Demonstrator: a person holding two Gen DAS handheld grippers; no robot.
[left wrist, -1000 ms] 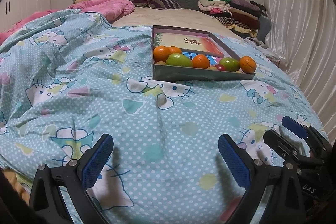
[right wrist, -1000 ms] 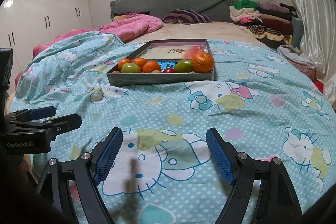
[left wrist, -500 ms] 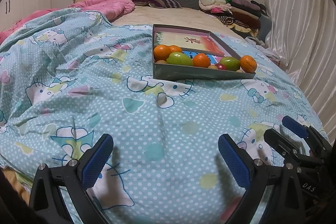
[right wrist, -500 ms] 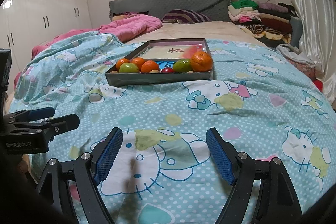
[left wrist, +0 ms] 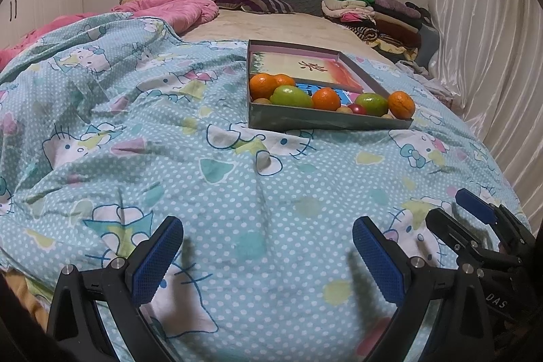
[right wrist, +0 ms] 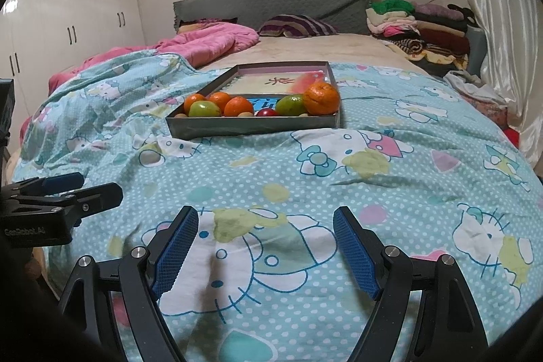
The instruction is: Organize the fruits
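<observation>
Grey headboard (right wrist: 271, 0), white wardrobes (right wrist: 68, 22), cream curtain (left wrist: 488, 50)

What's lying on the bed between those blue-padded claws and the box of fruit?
Only rumpled cartoon-cat bedspread. Both wrist views show no object between the right gripper, the left gripper, and the fruit box.

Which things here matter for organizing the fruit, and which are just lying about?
For the job:
- oranges
- green fruits
- small red fruit
- grey tray

Lying about:
- pink quilt
- striped pillow
- folded clothes
</observation>
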